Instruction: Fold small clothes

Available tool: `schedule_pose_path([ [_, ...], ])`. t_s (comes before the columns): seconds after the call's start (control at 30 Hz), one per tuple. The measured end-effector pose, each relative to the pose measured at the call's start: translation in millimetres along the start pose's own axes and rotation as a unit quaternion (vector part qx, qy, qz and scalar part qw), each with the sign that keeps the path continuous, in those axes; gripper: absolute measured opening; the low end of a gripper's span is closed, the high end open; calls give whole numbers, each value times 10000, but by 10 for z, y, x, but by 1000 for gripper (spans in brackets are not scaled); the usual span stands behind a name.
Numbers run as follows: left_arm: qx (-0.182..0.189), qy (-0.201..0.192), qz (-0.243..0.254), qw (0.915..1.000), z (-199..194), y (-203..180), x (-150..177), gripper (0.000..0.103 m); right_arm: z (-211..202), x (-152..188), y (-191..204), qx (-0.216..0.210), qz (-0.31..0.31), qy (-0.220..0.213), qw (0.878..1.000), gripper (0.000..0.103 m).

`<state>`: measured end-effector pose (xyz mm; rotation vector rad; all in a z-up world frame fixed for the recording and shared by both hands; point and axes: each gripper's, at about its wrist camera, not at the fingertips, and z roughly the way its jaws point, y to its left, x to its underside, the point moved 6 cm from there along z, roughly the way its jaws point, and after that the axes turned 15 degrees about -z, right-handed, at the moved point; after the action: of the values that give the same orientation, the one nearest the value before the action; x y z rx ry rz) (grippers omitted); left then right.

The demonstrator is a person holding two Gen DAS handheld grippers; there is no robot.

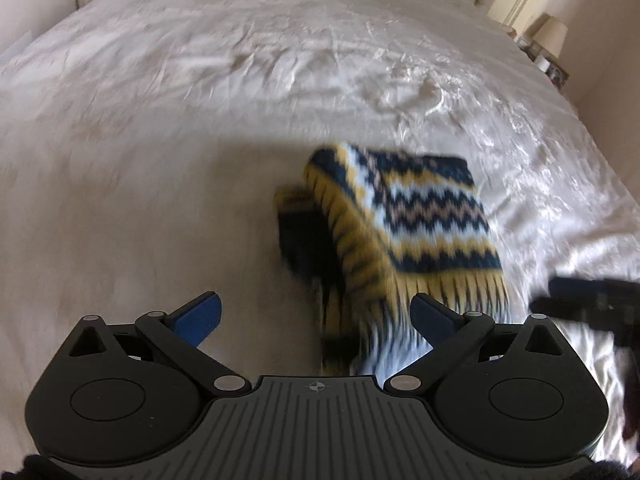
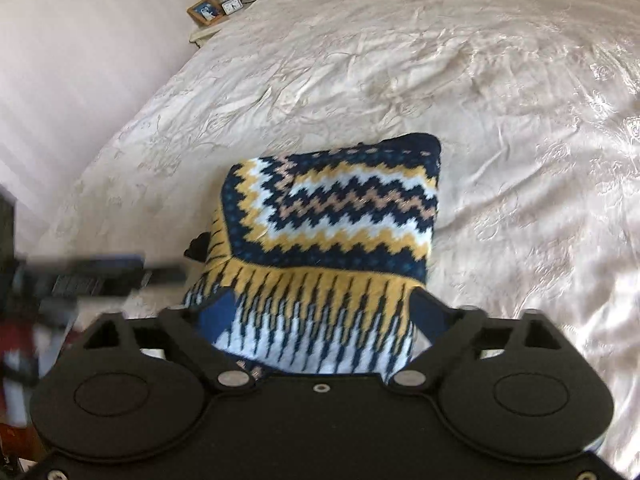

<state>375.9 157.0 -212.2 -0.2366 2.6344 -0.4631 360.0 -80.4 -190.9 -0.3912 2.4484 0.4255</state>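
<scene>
Here we are over the bed, pale satin cover rumpled all across it, and the one piece in play is a knitted garment in navy, mustard and white zigzags, already doubled into a thick block. In the left wrist view it sits at about two o'clock from the left gripper, whose blue fingers stand wide apart with nothing between them. The right gripper is the busy one: its fingers are spread too, but the white fringed-pattern end of the knit runs right down between them. Whether they pinch it, I cannot tell.

Handling call: this looks soft, floppy and light, a chunky knit that should sag wherever it is unsupported and cling a little to itself, though the satin beneath may let it slide. Best hold, I reckon, is a corner of the near end, pinched through all the layers.

Direction: in the right wrist view the long axis runs from six o'clock up to twelve, folded navy edge at the far end, patterned end nearest the camera. The frames are blurred by motion
</scene>
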Motion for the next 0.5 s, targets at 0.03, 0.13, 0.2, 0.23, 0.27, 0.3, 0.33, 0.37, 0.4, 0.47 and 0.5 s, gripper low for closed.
schedule_pose_path([
  [0.03, 5, 7, -37, 10000, -17, 7, 63, 102, 27, -9, -31, -27, 5, -3, 10000, 102],
  [0.13, -22, 35, -133, 9999, -53, 2, 233, 102, 98, -40, -112, -24, -11, -3, 10000, 102],
  [0.2, -37, 49, -168, 9998, -35, -32, 299, 102, 141, -87, -159, 23, -66, 4, 10000, 102],
  [0.23, -33, 64, -173, 9998, -8, -58, 313, 102, 169, -110, -179, 34, -100, 14, 9999, 102],
  [0.27, -35, 59, -173, 9998, 18, -79, 324, 102, 207, -139, -200, 29, -135, 33, 9999, 102],
  [0.3, -37, 58, -151, 9999, 54, -106, 324, 102, 241, -162, -221, 11, -156, 53, 9999, 102],
  [0.33, -46, 71, -125, 9999, 91, -129, 329, 102, 287, -187, -246, -5, -163, 86, 9998, 102],
  [0.37, -52, 81, -96, 9999, 120, -150, 348, 102, 330, -212, -271, -17, -155, 116, 9998, 102],
  [0.4, -43, 90, -57, 9999, 161, -172, 349, 102, 369, -238, -298, -34, -139, 130, 9998, 102],
  [0.47, -74, 174, 15, 9998, 275, -187, 378, 102, 452, -283, -364, -60, -84, 158, 9998, 102],
  [0.5, -88, 235, 33, 9997, 332, -181, 403, 102, 504, -305, -410, -58, -30, 184, 9998, 102],
])
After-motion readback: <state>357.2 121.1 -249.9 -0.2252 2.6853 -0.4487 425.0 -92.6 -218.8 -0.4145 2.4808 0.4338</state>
